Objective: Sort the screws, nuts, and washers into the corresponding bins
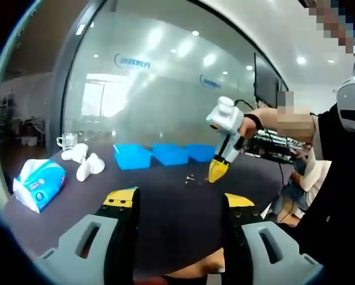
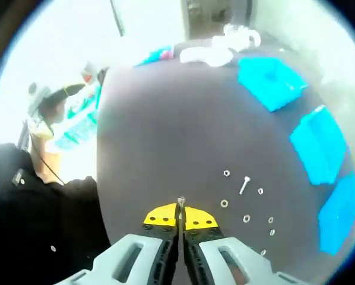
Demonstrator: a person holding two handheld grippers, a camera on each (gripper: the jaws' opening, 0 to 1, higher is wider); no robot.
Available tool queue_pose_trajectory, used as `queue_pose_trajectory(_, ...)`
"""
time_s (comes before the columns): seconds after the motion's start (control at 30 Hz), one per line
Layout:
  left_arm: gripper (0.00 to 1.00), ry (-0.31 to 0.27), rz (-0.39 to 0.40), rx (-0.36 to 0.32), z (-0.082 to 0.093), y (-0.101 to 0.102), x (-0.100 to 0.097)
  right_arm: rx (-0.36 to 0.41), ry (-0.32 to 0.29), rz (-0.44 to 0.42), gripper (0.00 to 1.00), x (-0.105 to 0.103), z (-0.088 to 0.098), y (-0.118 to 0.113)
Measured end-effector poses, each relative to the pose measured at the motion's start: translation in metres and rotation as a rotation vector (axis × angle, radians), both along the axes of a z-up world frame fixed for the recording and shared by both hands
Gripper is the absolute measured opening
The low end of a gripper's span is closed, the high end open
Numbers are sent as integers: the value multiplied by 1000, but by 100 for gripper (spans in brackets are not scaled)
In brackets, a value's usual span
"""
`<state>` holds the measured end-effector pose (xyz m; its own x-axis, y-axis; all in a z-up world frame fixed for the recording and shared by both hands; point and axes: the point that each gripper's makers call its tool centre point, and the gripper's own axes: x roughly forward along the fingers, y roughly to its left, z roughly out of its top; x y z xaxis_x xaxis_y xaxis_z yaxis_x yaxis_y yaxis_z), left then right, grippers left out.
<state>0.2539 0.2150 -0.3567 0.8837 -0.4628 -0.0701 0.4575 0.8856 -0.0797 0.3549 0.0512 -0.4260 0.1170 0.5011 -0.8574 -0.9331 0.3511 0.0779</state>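
Observation:
Three blue bins (image 1: 170, 153) stand in a row at the far side of the dark table (image 1: 165, 202). In the right gripper view the bins (image 2: 320, 145) run down the right side. A loose screw (image 2: 244, 185) and several small nuts and washers (image 2: 224, 203) lie scattered in front of them. My right gripper (image 2: 181, 217) is shut on a small screw (image 2: 181, 203) that sticks out between its yellow tips. In the left gripper view the right gripper (image 1: 218, 171) points down, close above the table near the hardware (image 1: 190, 177). My left gripper (image 1: 180, 202) hangs open over the near table, holding nothing.
A blue tissue pack (image 1: 40, 184) lies at the table's left. White objects (image 1: 85, 163) and a glass cup (image 1: 67, 141) sit left of the bins. The person's dark sleeve (image 1: 338, 196) is at the right. A glass wall stands behind the table.

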Motion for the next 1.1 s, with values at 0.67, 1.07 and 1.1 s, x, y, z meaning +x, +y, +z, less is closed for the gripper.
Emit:
queue_pose_trajectory(0.67, 52, -38, -37, 9, 22, -19, 13, 581, -479, -471, 0, -10, 90, -120)
queue_pose_trajectory(1.07, 52, -39, -36, 18, 21, -22, 13, 695, -599, -701, 0, -20, 90, -177)
queue_pose_trajectory(1.1, 52, -40, -35, 19, 22, -22, 13, 713, -610, -723, 0, -20, 92, -182)
